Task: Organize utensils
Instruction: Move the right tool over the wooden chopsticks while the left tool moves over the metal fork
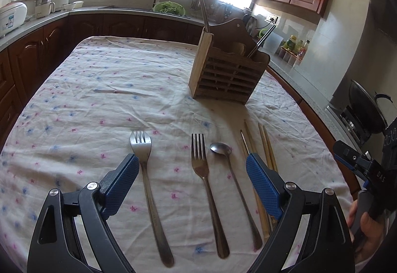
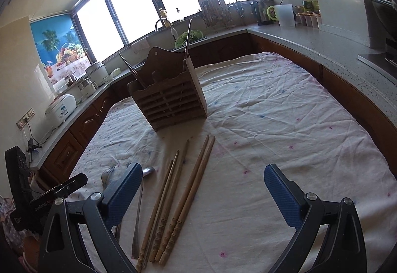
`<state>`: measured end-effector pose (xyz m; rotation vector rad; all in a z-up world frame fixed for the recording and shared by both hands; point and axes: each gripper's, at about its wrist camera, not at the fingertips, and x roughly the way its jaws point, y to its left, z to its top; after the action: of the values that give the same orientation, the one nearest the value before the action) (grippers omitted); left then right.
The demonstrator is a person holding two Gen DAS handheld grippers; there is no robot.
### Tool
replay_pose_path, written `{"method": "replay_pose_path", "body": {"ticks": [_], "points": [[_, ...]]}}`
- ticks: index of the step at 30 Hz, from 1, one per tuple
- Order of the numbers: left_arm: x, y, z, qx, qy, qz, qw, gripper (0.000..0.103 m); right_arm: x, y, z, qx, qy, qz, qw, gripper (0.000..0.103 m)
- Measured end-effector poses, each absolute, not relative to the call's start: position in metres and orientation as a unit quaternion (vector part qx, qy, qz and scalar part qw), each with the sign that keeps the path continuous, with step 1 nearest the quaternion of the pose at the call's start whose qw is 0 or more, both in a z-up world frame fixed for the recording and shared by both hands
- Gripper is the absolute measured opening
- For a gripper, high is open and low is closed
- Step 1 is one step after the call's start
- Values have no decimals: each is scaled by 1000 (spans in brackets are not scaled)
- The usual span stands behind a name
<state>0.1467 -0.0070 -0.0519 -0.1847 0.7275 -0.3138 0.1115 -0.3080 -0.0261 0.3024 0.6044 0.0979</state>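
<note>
A wooden utensil holder (image 1: 228, 72) stands on the table, with a metal utensil and chopsticks sticking out; it also shows in the right wrist view (image 2: 171, 101). On the cloth lie a wide fork (image 1: 146, 173), a second fork (image 1: 203, 173), a spoon (image 1: 230, 173) and several wooden chopsticks (image 1: 265, 149), which also show in the right wrist view (image 2: 181, 196). My left gripper (image 1: 192, 161) is open and empty above the forks and spoon. My right gripper (image 2: 203, 171) is open and empty, just right of the chopsticks.
A flowered cloth (image 1: 99, 89) covers the table. Kitchen counters (image 2: 310, 37) with cabinets run around it, carrying a rice cooker (image 2: 60, 108), a sink with a green colander (image 1: 168, 8), a kettle and bottles. A stove with a wok (image 1: 367, 109) is at the right.
</note>
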Motion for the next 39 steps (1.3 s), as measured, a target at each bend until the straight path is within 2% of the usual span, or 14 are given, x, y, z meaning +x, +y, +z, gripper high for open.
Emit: {"method": "replay_pose_path", "body": {"ticks": [6,8,9,11,15,19,22,25,31,39], "points": [[154,-13,-55,-78,364,-160,914,90,120,-304,-31,141,314,42,938,98],[157,-15,-58,-73,369,-160,913,90,123,-303,-31,138,316,39,938,94],[159,-16,-59,-71,372,-161,912,90,124,-303,-31,136,317,38,938,88],[162,-18,-61,-70,377,-165,909,90,128,-303,-32,135,323,40,936,83],[167,-21,-64,-63,383,-167,906,89,136,-303,-35,135,333,39,933,64],[175,-23,-68,-61,394,-169,902,83,145,-303,-39,136,344,43,928,48],[184,-26,-73,-59,406,-171,896,77,155,-300,-43,138,351,50,925,42],[192,-30,-78,-58,417,-176,890,75,168,-295,-48,139,363,60,919,34],[205,-38,-85,-44,432,-181,883,72,198,-285,-59,139,385,74,910,28],[220,-44,-96,-42,452,-183,872,62,232,-278,-78,130,416,78,897,27]]}}
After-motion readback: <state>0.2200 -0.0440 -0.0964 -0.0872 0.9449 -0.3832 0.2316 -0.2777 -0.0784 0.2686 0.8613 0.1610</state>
